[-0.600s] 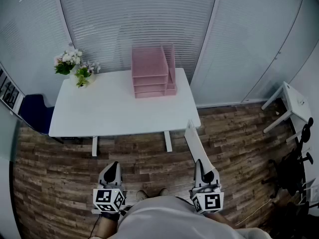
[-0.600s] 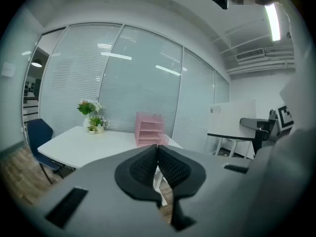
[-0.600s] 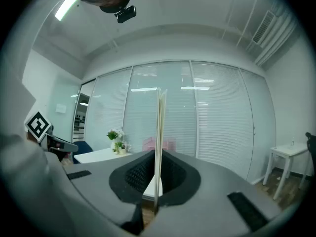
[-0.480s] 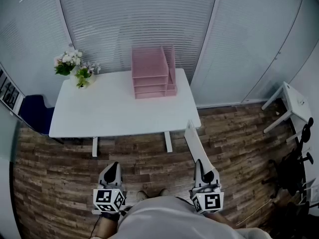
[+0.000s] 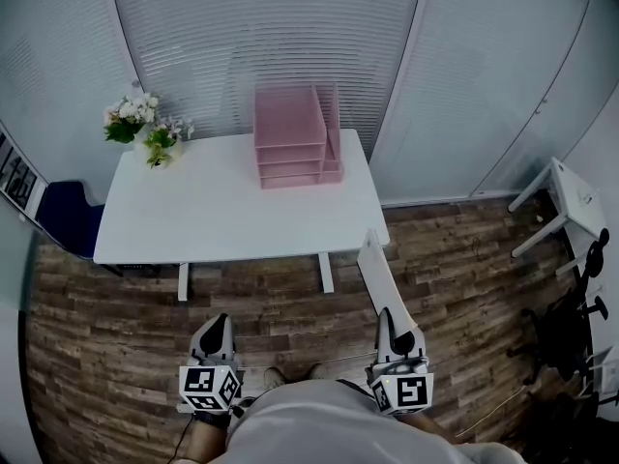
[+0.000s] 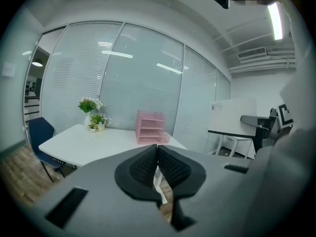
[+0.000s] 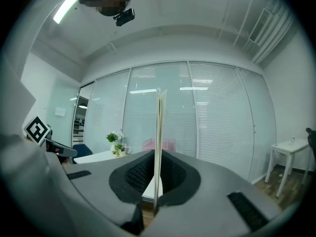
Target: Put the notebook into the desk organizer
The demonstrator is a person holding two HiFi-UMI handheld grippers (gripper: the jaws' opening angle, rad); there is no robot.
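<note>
Head view: notebook (image 5: pixel 375 274) broadside, elsewhere edge-on

Right gripper (image 5: pixel 392 325) hides part of the notebook (image 5: pixel 373 271).

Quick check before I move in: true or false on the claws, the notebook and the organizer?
The right claw is shut on the notebook. True.
The left claw holds a pen. False: it is shut and empty.
The notebook is already in the desk organizer. False: the right claw holds it over the floor, short of the table.
The desk organizer stands on the table. True.
</note>
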